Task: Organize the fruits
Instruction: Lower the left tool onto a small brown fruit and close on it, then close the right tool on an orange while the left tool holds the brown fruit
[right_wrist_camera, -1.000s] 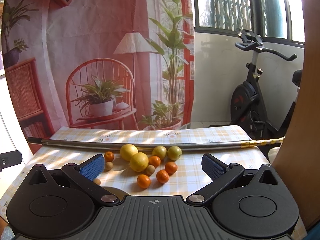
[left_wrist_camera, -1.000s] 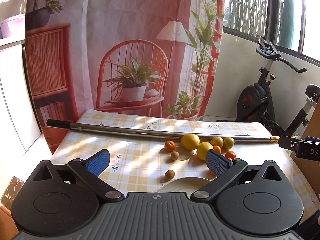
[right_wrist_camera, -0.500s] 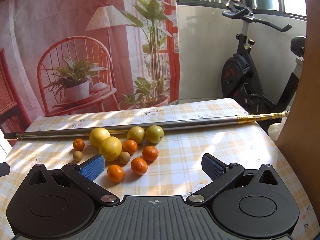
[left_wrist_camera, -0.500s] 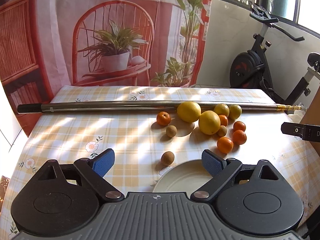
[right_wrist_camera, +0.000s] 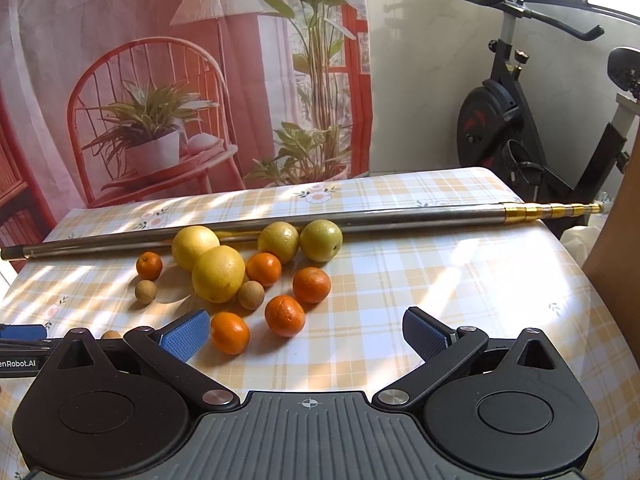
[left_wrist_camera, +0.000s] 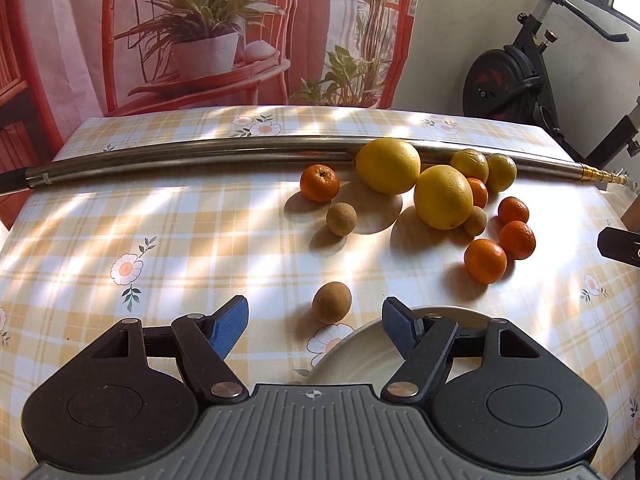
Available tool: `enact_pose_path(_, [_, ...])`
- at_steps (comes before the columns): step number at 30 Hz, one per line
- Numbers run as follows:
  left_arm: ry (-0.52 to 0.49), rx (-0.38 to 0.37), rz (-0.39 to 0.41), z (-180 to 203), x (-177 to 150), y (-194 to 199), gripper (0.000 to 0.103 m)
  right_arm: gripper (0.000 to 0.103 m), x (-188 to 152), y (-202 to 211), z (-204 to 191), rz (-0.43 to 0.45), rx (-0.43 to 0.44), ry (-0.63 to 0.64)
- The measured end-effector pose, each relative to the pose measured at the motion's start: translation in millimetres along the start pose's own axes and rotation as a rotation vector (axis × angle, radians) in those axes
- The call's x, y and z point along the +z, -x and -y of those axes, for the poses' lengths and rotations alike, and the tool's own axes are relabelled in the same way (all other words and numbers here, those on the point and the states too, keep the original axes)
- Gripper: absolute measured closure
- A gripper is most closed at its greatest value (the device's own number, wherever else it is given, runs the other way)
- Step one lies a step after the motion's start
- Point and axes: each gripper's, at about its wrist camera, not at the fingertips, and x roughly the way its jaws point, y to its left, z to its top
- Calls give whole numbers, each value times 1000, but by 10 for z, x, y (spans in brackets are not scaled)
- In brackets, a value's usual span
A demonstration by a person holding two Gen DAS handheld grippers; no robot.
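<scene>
The left gripper sits low in the left wrist view with its jaws apart, and they have just been closing in; nothing is pressed between the blue pads, though a small brown fruit lies on the checked tablecloth just beyond the gap between them. A pale plate shows at the bottom centre of that frame, partly hidden behind the right-hand finger, close beside the brown fruit. Above it, toward the upper right of the frame, the rest of the fruit lies in a loose cluster: two large yellow fruits touching each other, two smaller yellow-green ones against a long metal pole that crosses the cloth from left to right, several small oranges to the right, one small orange apart on the left, and two more brown fruits among them. In the right wrist view the right gripper hangs at the bottom of the frame with its jaws wide apart and nothing between them; the nearest orange lies just beside its left pad. The same cluster fills the centre left of this frame, with the green-yellow pair at its upper right edge by the pole. An exercise bike stands at the upper right, behind the cloth, and a printed curtain hangs across the upper left
</scene>
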Motion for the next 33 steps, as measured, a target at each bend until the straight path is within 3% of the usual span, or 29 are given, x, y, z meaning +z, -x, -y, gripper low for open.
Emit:
enact_pose_path(8, [26,-32,-34,21,76,-238,47,1,-9,-154,57,-29,17,-27])
enact_pose_path(16, [53,-37,-56,-43,99,-397,51,2,-35,-242,116,-49,23,-50])
enact_pose_path(18, [37,-22,-52,-16,98,-399,57,2,-38,-260,131,-54,24,-56])
enact_pose_path(20, [16,-11,-53,14,92,-397,73,2,-38,-279,138,-59,23,-60])
enact_pose_path(21, [5,-14,-54,23,86,-393,75,2,-41,-286,142,-60,22,-61])
enact_pose_path(28, [7,8,-25,6,50,-307,75,4,-59,-330,174,-69,28,-74])
enact_pose_path(33, [8,21,30,0,63,-169,75,12,-82,-385,144,-47,7,-23])
